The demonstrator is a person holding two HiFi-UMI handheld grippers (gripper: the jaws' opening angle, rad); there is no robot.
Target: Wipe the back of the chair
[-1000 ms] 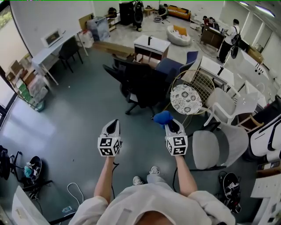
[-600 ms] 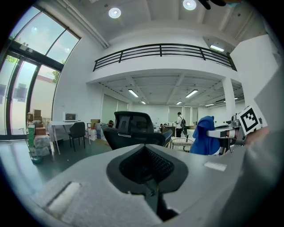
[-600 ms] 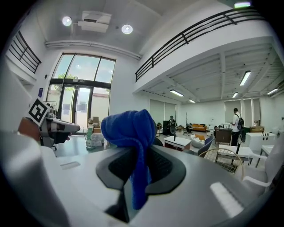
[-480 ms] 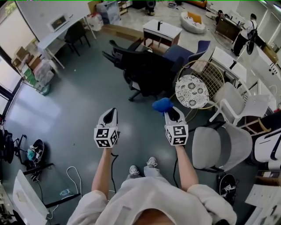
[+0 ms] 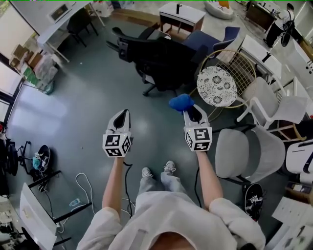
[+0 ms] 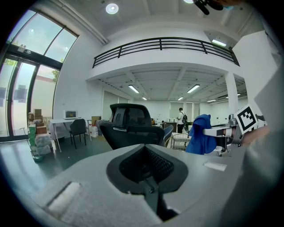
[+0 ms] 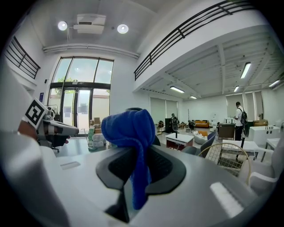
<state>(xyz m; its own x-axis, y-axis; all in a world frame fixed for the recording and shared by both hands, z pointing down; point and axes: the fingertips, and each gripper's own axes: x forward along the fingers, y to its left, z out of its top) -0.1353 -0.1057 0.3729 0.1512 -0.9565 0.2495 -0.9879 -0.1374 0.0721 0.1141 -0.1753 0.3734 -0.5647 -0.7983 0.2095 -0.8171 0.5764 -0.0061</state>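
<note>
A black office chair stands ahead on the grey floor, its high back facing me in the left gripper view. My right gripper is shut on a blue cloth, which bunches above the jaws and hangs down between them. That cloth is short of the chair, not touching it. My left gripper is shut with nothing in it, level with the right one and well to its left. From the left gripper view the blue cloth shows at the right.
A round wire chair with a patterned cushion and a grey chair stand at the right. A white low table and a blue chair lie beyond the black chair. Cables trail on the floor at lower left.
The whole view has slid: the chairs sit higher and nearer in the frame, and both grippers have edged up toward the black chair. The cloth stays held.
</note>
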